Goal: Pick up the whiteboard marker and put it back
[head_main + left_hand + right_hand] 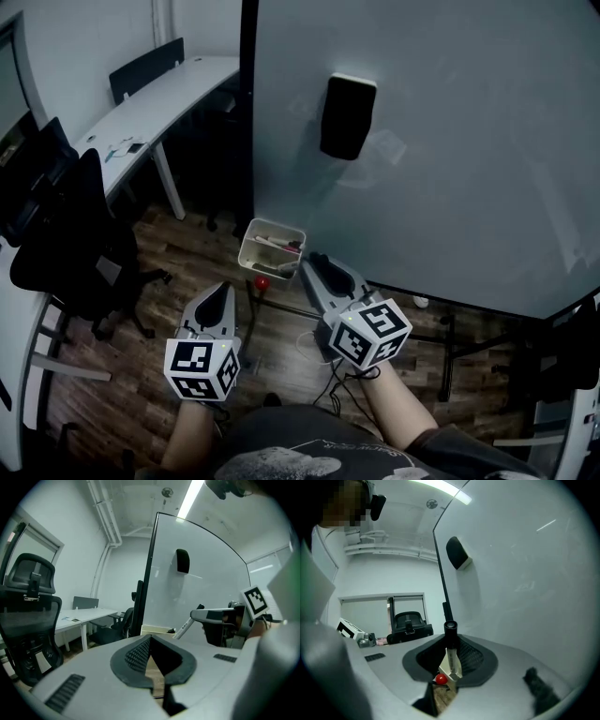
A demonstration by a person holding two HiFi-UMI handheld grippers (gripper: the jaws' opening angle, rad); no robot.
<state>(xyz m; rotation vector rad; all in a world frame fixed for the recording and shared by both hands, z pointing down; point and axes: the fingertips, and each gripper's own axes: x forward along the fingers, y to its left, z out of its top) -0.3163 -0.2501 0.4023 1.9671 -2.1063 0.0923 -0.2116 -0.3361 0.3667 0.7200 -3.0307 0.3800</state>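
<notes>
left gripper (221, 289): low on the left, jaws closed together on nothing. Looks like it's just keeping out of the way.
tray (247, 248): white box at the foot of the whiteboard (450, 141) with pens already in it, so I'd guess that's where "back" is.
marker (450, 641): not in the tray yet. It's pinched mid-body, black end pointing ahead toward the tray.
right gripper (316, 262): jaws partly apart, clamped on the marker. Tips are near the tray's right edge, not over it as far as I can tell.
eraser (347, 115): stuck up on the board, nothing near it.
</notes>
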